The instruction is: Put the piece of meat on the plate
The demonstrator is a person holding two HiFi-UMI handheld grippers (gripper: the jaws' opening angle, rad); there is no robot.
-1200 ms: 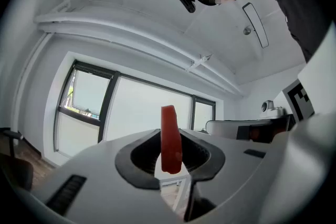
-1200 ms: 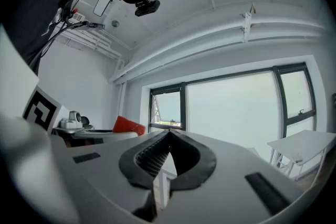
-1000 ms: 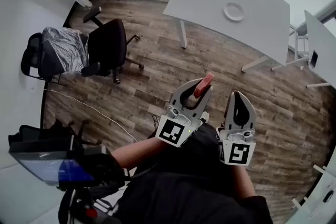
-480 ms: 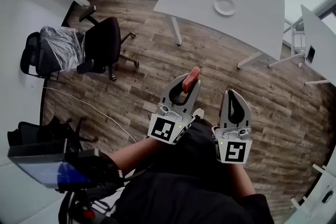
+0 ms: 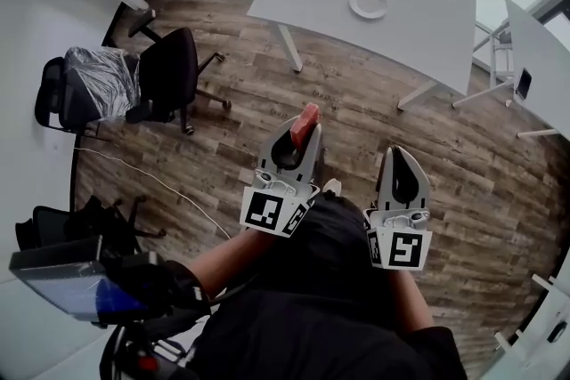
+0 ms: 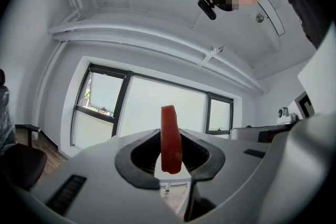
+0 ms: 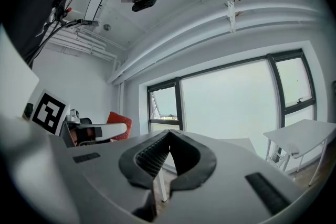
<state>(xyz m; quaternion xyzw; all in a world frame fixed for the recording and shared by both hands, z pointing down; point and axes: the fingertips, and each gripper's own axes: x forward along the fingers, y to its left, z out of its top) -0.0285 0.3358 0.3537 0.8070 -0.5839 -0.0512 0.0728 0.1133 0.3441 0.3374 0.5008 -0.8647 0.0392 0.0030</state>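
A red slab of meat point(image 5: 305, 125) stands upright between the tips of my left gripper point(image 5: 299, 133), which is shut on it; in the left gripper view the meat point(image 6: 170, 139) sticks up above the dark pads. My right gripper point(image 5: 398, 157) is beside it on the right, shut with nothing in it, its pads meeting at the tips point(image 7: 169, 140). The white plate point(image 5: 369, 3) lies on the grey table point(image 5: 419, 22) well ahead of both grippers. From the right gripper view the meat point(image 7: 119, 126) shows at the left.
A black office chair point(image 5: 174, 76) and a second chair under a plastic cover point(image 5: 93, 84) stand at the left on the wood floor. A second table point(image 5: 539, 58) is at the right edge. A cable point(image 5: 151, 182) runs across the floor.
Both grippers have moved forward with the meat, and the table with the plate has drifted left in the head view. The left gripper now points more straight ahead.
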